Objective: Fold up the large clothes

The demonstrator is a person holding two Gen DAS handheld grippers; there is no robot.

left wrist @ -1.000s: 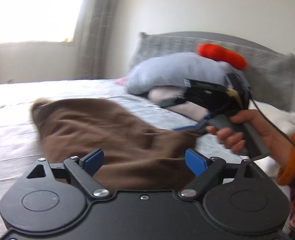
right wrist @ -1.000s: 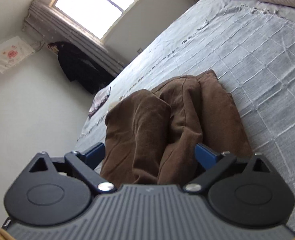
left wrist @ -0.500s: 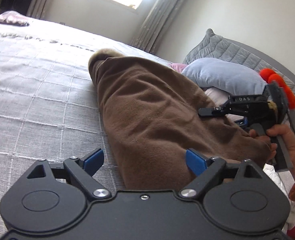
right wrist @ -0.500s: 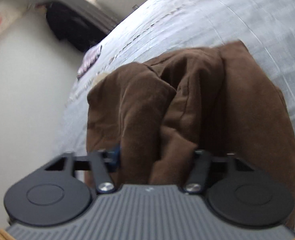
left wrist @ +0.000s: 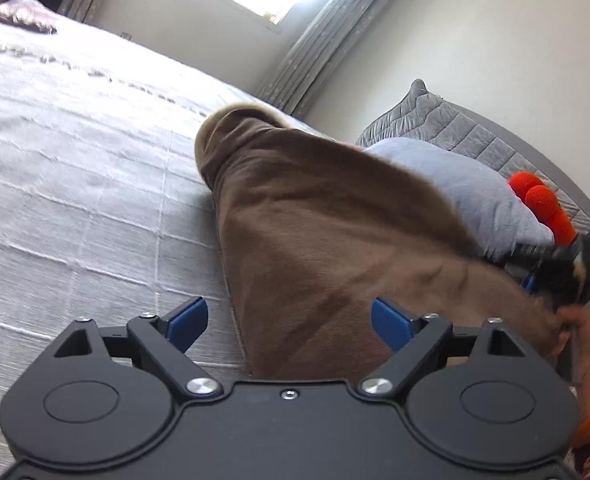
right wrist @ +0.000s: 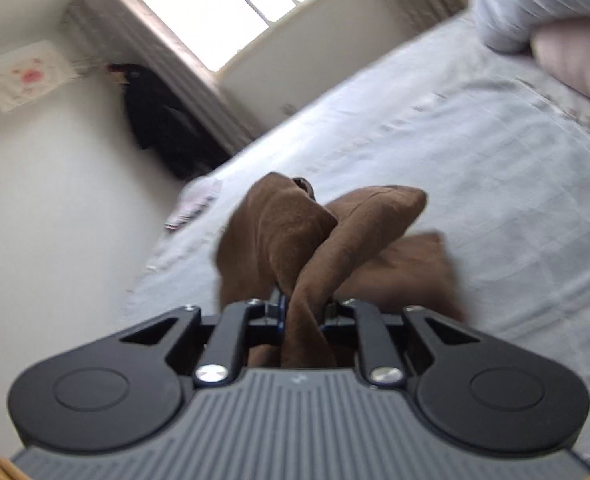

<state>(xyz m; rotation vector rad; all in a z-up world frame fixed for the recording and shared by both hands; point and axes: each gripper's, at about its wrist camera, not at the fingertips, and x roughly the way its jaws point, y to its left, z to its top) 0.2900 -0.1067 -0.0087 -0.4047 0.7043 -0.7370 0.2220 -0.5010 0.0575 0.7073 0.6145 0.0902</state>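
Bunching between the right gripper point(right wrist: 300, 312) jaws, just closing: brown garment point(right wrist: 295, 240).

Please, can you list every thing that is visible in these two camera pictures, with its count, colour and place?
Soft brown fleece garment: one, brown, bunched on bed.
Grey quilted bedspread: one, pale grey, covering bed.
Pillows: two, pale blue over pink, at headboard.
Grey padded headboard: one, behind pillows.
Window: one, bright, far wall.
Dark clothing: one, black, hanging beside window.
Left gripper: open, garment between pads.
Right gripper: just closed, pinching garment.
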